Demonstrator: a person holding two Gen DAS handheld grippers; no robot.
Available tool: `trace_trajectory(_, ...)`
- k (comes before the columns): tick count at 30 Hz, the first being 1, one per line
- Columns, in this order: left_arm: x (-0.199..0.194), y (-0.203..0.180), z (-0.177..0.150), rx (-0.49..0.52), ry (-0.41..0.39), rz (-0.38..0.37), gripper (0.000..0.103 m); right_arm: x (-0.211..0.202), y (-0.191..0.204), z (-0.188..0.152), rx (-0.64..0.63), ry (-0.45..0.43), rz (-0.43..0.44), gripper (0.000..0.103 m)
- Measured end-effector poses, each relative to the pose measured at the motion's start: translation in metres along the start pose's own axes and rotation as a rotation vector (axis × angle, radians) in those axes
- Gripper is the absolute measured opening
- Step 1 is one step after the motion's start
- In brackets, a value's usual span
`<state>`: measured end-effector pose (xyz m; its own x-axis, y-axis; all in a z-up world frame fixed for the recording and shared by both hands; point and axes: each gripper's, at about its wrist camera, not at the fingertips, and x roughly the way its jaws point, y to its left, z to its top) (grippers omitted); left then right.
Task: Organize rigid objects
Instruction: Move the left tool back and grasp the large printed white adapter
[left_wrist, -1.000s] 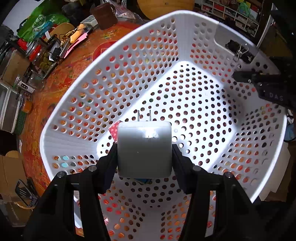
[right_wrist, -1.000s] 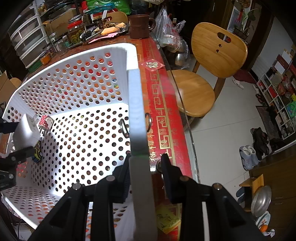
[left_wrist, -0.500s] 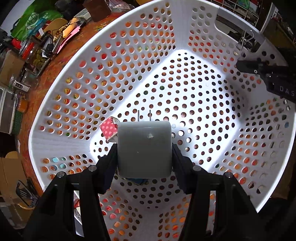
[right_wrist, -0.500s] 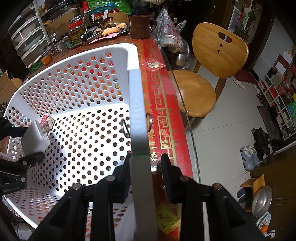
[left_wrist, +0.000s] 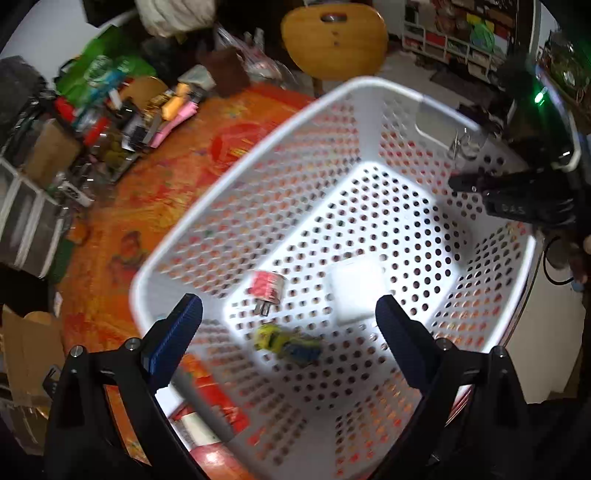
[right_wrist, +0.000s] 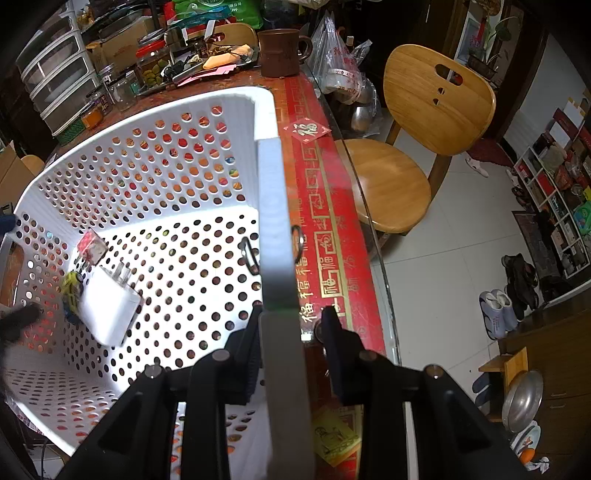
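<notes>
Low in the left wrist view, the left gripper (left_wrist: 284, 314) stands spread wide with nothing between its fingers, above the white basket (left_wrist: 236, 192). On the basket floor at frame centre lie a white charger (left_wrist: 356, 291), a pink plug (left_wrist: 266, 286) and a yellow-blue toy (left_wrist: 286, 343). At the bottom of the right wrist view, the right gripper (right_wrist: 291, 325) pinches the basket rim (right_wrist: 275, 229). A wooden chair (right_wrist: 417, 147) stands at upper right.

A red diamond sticker (right_wrist: 306, 133) on the counter (right_wrist: 325, 206), at one o'clock from the basket rim (right_wrist: 275, 229), bears the character 福. The counter's red border repeats 福 in gold. Other lettering is too blurred to read.
</notes>
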<state>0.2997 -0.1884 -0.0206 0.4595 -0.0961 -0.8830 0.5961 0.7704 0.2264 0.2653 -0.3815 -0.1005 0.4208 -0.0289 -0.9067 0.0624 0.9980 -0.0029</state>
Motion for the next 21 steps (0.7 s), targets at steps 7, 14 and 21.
trace_trajectory(7, -0.066, 0.080, -0.038, -0.145, -0.094, 0.080, 0.100, 0.000, 0.000, 0.000, 0.001, -0.002, -0.004, 0.029)
trace_trajectory(14, -0.044, 0.177, -0.093, -0.372, -0.014, 0.100, 0.102, 0.000, 0.001, -0.001, 0.002, -0.003, -0.003, 0.029)
trace_trajectory(21, 0.058, 0.211, -0.147, -0.500, 0.197, 0.062, 0.102, 0.000, 0.000, 0.000, 0.002, -0.003, -0.001, 0.029)
